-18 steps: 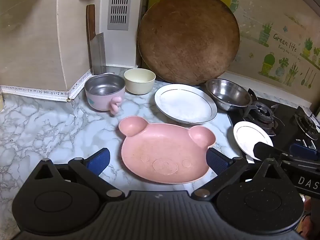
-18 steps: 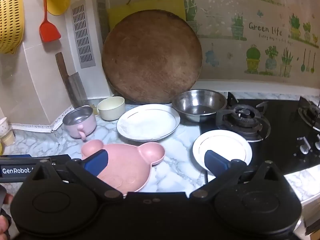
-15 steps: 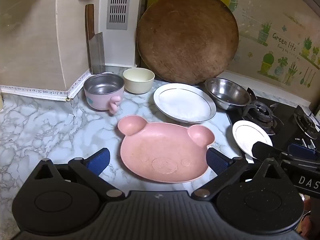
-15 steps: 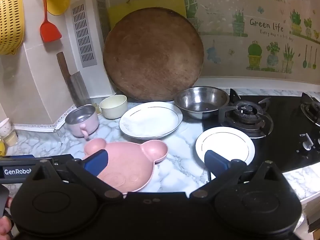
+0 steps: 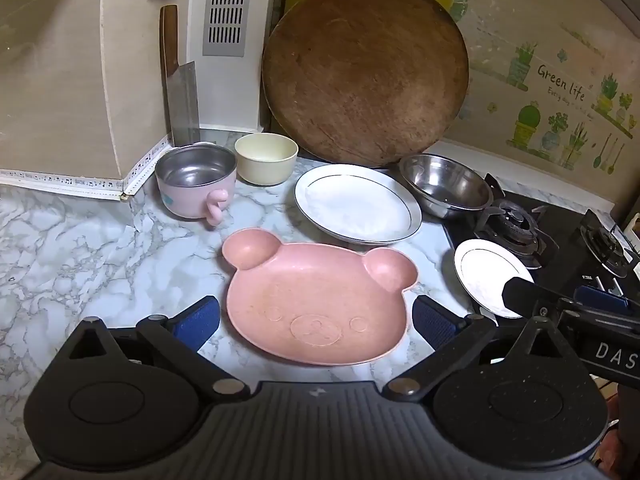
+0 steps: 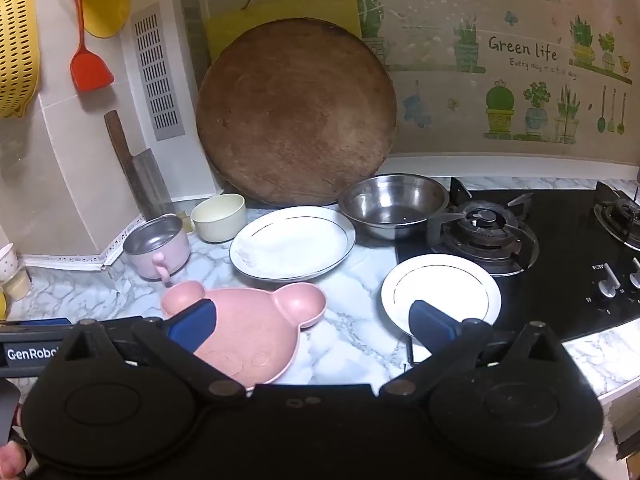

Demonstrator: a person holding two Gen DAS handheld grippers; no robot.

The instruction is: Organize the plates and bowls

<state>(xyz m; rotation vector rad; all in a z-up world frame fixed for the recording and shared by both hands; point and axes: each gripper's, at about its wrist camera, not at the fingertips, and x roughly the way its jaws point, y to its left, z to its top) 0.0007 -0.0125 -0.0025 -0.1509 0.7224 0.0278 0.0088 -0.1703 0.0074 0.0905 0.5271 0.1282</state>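
Both tools hang above the marble bench [image 5: 80, 248] with nothing between their pads. The left tool [image 5: 316, 322] has its jaws spread wide, one on each side of the pink bear plate [image 5: 316, 300] in the centre of the left view, and does not touch it. The right tool [image 6: 312, 326] is also fully open and empty; its right finger stands in front of the small white plate [image 6: 440, 288], lower right of the right view, which lies partly on the edge of the black stove [image 6: 560, 272].

The other dishes are further back. The large white plate [image 5: 356, 204] lies in the middle of the left view, just behind the bear plate. The steel bowl [image 5: 446, 184] stands to its right, beside the burner. The cream bowl [image 5: 266, 158] and the pink cup with steel inside [image 5: 196, 184] stand close together at upper left, near the knife [image 5: 180, 92].

The bear plate looks like light, stiff plastic, so it should lift easily; I think the best hold is on the rim between the ears or at the chin edge, since it is too wide to grip across. The white plates seem ceramic (heavier, smooth and breakable), so a firm pinch on the rim is needed. The steel bowl is probably light but slippery, and its thin rim is the place to hold.
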